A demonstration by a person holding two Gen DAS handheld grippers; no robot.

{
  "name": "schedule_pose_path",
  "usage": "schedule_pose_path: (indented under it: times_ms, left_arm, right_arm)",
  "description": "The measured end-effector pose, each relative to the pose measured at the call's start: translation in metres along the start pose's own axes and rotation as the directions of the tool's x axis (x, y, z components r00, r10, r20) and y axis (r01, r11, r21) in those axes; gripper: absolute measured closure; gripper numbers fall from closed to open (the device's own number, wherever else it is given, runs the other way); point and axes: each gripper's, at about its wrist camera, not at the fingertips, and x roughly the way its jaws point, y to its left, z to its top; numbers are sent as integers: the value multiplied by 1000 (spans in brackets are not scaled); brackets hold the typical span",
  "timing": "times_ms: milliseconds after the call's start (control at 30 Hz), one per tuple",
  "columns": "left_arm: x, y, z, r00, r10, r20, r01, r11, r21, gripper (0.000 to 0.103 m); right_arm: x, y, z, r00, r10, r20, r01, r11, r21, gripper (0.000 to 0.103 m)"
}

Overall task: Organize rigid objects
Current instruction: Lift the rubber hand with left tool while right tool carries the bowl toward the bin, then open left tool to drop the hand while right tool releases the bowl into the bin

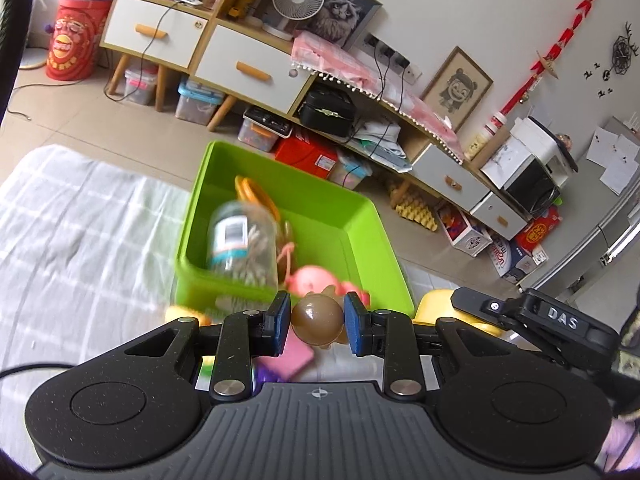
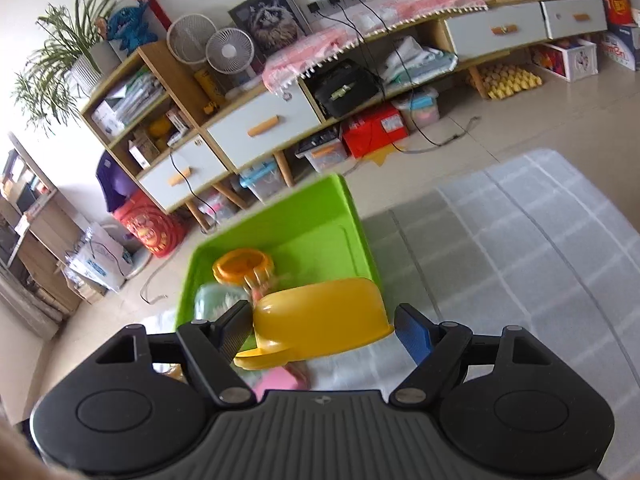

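**Both grippers loaded, just short of the green bin**

Your left gripper [image 1: 317, 322] is clamped on a brown ball [image 1: 317, 319], pads pressing its two sides, just before the near wall of the green bin [image 1: 360, 216]. It looks hard, smooth and light, so it may slip; keep the pads across its widest part. Your right gripper [image 2: 322, 326] stands around a yellow bowl [image 2: 320, 320], near the same wall; whether both pads press it I cannot tell. It is probably stiff, light plastic. Count: one ball, one bowl, one bin. Inside the bin: one clear bottle [image 1: 242, 240], one orange ring [image 1: 256, 196].
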Motion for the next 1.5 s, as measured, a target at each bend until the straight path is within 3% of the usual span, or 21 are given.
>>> schedule_pose_path:
  times_ms: [233,533,900,967,1000,1033,1167,1500]
  left_arm:
    - [52,-9,35,999,44,-2,-43,999,24,70]
    - [113,-16,44,998,53,-25,-52,996,69,70]
    - [139,-22,43,997,70,-26,-66,991,112,69]
    - [137,-23,41,997,76,-14,-73,990,118,59]
    - [136,-23,41,997,79,-9,-77,991,112,47]
    - [134,-22,40,997,82,-2,-81,991,106,41]
    - [128,-21,41,996,84,-3,-83,990,110,41]
    - [95,-21,39,995,95,-10,-94,991,93,30]
  right_arm:
    - [37,7,15,998,36,51,-34,998,-46,51]
    - [72,1,11,998,47,50,-43,995,-91,51]
    - [84,-10,10,996,71,54,-66,993,-96,53]
    - [82,-10,11,996,73,56,-68,994,-90,53]
    - [82,-10,11,996,73,55,-68,994,-85,53]
    - [81,-10,12,996,77,52,-72,994,-79,53]
    - [78,-10,15,996,79,49,-76,994,-74,52]
    - [55,-2,16,997,52,50,-47,995,-86,52]
